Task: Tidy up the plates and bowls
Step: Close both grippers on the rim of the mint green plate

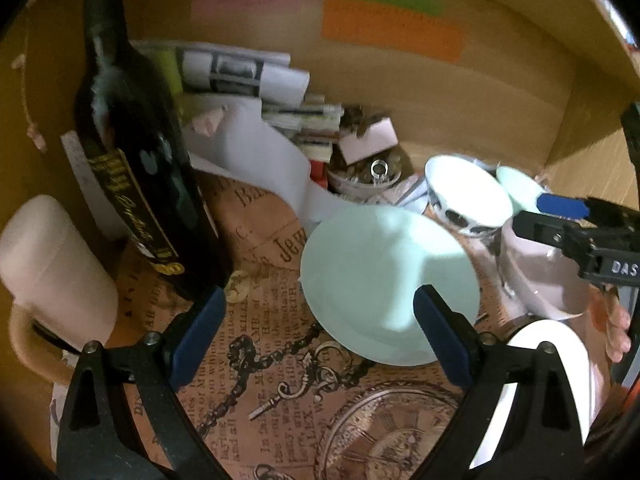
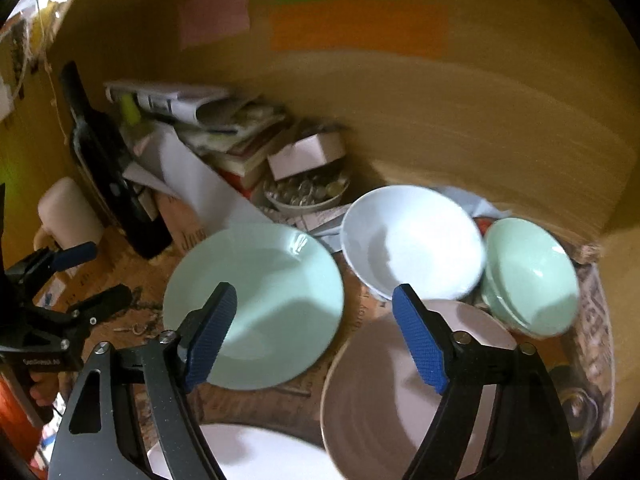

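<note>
A pale green plate [image 1: 384,276] [image 2: 256,304] lies flat on the printed table covering. My left gripper [image 1: 320,336] hovers open just in front of it, its right finger overlapping the plate's near rim, nothing between the pads. My right gripper [image 2: 316,340] is open too, one finger over the green plate, the other over a pinkish-grey bowl [image 2: 376,400] [image 1: 536,276]. Behind these stand a white bowl [image 2: 412,240] [image 1: 464,192] and a small green bowl [image 2: 528,276] [image 1: 516,184]. A white plate [image 2: 248,456] [image 1: 560,360] lies nearest. Each gripper shows in the other's view: right gripper [image 1: 528,212], left gripper [image 2: 92,278].
A dark wine bottle [image 1: 132,152] [image 2: 108,168] and a pink mug [image 1: 52,268] [image 2: 68,212] stand at the left. Papers, books and a dish of small trinkets [image 2: 308,192] crowd the back. A wooden wall with coloured sticky notes [image 1: 392,28] closes the rear and right.
</note>
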Tool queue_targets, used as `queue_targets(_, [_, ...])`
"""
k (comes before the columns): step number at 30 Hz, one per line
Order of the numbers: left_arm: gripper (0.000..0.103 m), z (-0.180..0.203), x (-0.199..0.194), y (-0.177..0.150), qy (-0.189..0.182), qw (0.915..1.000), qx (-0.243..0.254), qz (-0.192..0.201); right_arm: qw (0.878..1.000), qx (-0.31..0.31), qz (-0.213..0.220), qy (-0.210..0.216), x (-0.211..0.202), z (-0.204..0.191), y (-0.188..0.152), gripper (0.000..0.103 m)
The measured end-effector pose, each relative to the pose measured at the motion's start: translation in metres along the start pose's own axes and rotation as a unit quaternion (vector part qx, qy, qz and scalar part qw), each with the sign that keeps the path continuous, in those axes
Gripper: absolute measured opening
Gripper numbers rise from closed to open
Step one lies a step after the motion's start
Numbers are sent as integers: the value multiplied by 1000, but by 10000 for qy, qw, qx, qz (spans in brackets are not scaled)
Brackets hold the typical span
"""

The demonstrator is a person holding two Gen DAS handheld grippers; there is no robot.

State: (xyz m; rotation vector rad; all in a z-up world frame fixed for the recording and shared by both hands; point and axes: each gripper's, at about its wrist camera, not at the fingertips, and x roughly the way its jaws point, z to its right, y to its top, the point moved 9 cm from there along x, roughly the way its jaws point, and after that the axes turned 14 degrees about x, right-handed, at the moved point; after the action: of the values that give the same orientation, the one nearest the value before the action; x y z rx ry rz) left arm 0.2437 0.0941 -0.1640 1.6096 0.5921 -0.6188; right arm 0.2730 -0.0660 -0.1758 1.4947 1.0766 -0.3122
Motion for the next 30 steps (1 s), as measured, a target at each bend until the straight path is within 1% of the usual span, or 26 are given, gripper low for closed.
queue_targets(2, [96,0,9,-3,-43,9999,15,-109,9996,-50,-267,12,16,-1,-1,68])
queue_targets(4, [96,0,15,-4,-125,9998,17,-168,9984,-49,-564,5,31,0,-3,57])
queue_targets(6, [95,0,23,-7,-233,9994,-17,-270,9962,-42,-866,-21,45,1,-6,50])
queue_targets(9, [88,-1,33,-11,-328,9987,-39,-392,9929,7,-1188,-104,60,4,-11,47])
queue_targets(11, [79,-2,39,-15,-368,9981,-47,-490,9905,4,-1366,-186,67,7,-13,46])
queue_targets(13, [76,-2,47,-19,-471,9969,-66,-631,9877,20,-1546,-235,73,8,-16,46])
queue_targets(17, [70,-1,56,-25,-551,9958,-67,-734,9845,-50,-1696,-444,78,9,-18,46])
queue_targets(22, [68,2,60,-28,-644,9948,-47,-784,9782,-221,-1946,-683,86,9,-23,45])
queue_targets(26, [68,1,60,-30,-667,9948,-65,-766,9725,-240,-2170,-813,93,10,-30,46])
queue_targets(28, [68,0,60,-31,-690,9946,-76,-768,9722,-288,-2129,-931,94,12,-31,46])
queue_targets(30, [68,0,60,-33,-698,9945,-79,-783,9735,-249,-2102,-864,91,10,-32,46])
